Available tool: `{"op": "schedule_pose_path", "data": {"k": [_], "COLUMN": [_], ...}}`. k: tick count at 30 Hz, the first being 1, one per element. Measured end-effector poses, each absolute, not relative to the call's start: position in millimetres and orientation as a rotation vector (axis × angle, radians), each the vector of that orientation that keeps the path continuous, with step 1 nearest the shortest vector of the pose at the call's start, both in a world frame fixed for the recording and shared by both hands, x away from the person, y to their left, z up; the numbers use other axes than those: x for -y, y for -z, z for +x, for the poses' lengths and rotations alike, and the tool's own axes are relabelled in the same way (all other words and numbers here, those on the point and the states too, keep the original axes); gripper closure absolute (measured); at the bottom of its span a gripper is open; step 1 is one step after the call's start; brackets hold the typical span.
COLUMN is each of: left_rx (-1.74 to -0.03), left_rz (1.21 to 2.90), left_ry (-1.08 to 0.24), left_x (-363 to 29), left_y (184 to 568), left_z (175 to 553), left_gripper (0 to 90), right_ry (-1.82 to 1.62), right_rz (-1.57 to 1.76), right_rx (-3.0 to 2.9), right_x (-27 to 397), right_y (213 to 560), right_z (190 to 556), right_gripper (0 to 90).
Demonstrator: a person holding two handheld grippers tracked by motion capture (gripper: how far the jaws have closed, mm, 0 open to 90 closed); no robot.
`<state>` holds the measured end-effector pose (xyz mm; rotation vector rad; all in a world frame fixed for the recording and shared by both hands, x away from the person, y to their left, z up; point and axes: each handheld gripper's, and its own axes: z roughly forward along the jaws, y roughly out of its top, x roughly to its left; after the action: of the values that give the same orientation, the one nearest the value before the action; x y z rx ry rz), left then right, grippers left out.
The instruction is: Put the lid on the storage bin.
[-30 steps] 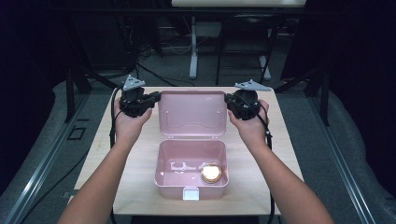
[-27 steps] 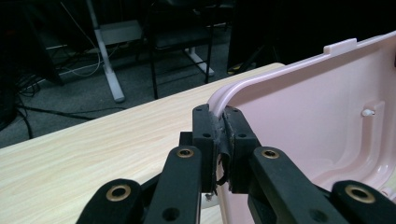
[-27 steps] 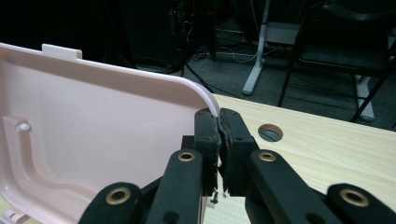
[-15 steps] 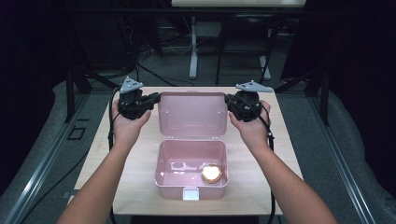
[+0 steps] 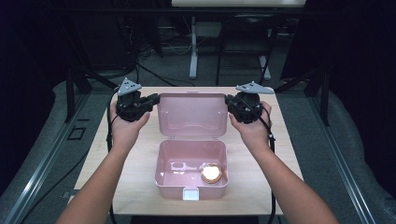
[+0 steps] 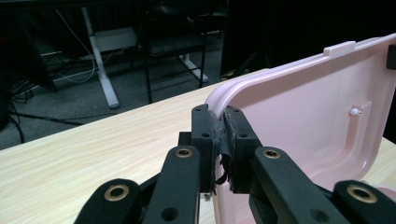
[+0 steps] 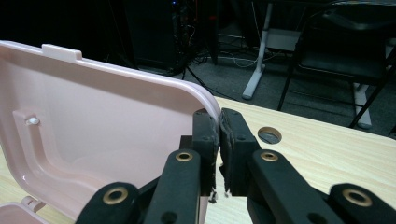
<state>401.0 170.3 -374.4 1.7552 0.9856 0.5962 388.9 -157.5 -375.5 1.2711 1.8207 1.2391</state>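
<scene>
Pink lunch box [image 5: 191, 168], lid [image 5: 192, 115] upright, its 2 side edges pinched by left tool [image 5: 155, 99] and right tool [image 5: 229, 100].

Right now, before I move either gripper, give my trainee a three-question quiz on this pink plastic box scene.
1. True or false: the hinged pink plastic lid is closed.
2. What grips the lid's two side edges?
3. The round golden object lies: A) on the light wooden table, B) inside the pink box base.

Key: 1 false, it stands open. 2 The left gripper and right gripper, one per edge. 3 B.
</scene>
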Motion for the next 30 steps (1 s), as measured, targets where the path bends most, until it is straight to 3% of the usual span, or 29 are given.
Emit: {"op": "schedule_pose_path", "data": {"k": [30], "left_rx": [-0.939], "left_rz": [1.738], "left_ry": [-0.561], "left_x": [-175.4], "left_y": [372.3], "left_z": [382.9], "left_gripper": [83.0], "right_ry": [-1.263], "right_rz": [1.231], "right_rx": [-1.82], "right_x": [160.0], "right_y": [371.6], "right_z": [369.2], "right_gripper": [83.5]}}
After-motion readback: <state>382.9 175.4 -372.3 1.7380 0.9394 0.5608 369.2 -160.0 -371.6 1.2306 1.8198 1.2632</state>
